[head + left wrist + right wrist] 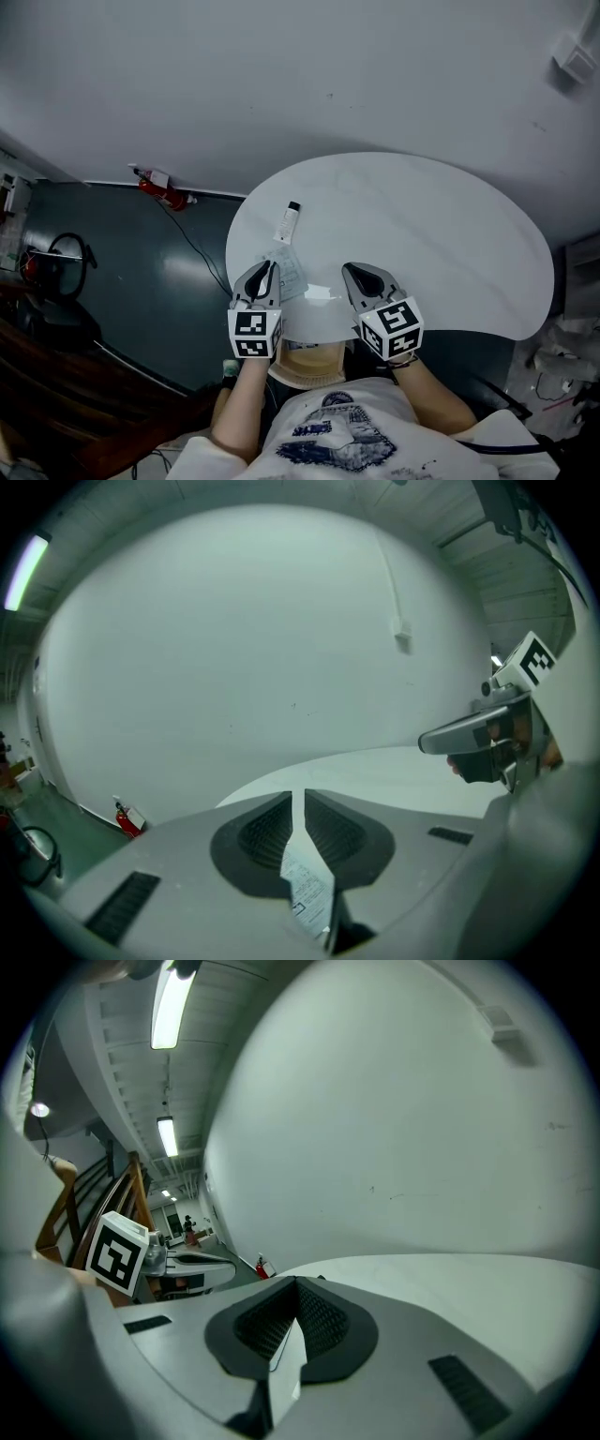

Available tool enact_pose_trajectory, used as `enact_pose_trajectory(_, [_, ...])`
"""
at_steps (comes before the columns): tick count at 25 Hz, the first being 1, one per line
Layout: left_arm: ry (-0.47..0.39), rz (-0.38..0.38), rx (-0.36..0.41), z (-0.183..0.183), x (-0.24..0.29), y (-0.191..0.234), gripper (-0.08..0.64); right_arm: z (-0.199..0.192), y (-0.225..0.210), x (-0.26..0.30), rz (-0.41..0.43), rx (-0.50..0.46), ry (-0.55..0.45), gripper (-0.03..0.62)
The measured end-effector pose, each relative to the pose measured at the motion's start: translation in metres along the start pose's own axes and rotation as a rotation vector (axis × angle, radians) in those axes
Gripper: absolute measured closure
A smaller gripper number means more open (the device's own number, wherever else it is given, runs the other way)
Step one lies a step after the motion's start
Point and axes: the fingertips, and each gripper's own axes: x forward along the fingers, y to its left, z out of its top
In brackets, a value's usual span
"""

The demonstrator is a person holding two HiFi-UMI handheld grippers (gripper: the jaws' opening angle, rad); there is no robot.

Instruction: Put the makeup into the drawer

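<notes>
The round white surface [422, 234] is mostly bare, so I have open room ahead and to the right. Its left edge falls away just beyond the makeup tube [287, 232], which lies flat, cap away from me. A white box [317, 323], likely the drawer, sits at the near edge between my grippers. The left gripper [271, 267] jaws stand a slit apart over the tube's printed end, lined up, I judge, to pinch it. The right gripper [350, 270] jaws are closed and empty.

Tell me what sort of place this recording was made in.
Probably a workshop or lab hall, not a home: a red fire extinguisher sits at the foot of a bare pale wall on a dark green floor, and long fluorescent tube lights run overhead.
</notes>
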Motion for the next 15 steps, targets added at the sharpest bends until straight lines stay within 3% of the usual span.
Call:
enact_pose_trajectory(8, [0.039,0.020,-0.013,-0.004,0.031,0.004,0.432,-0.002,-0.021,0.023,0.033,0.008,0.028,0.572])
enact_pose_trajectory(15, [0.062,-0.012,-0.026,-0.010,0.058,0.002,0.358,-0.006,-0.031,0.033,0.050,0.016,0.048,0.572])
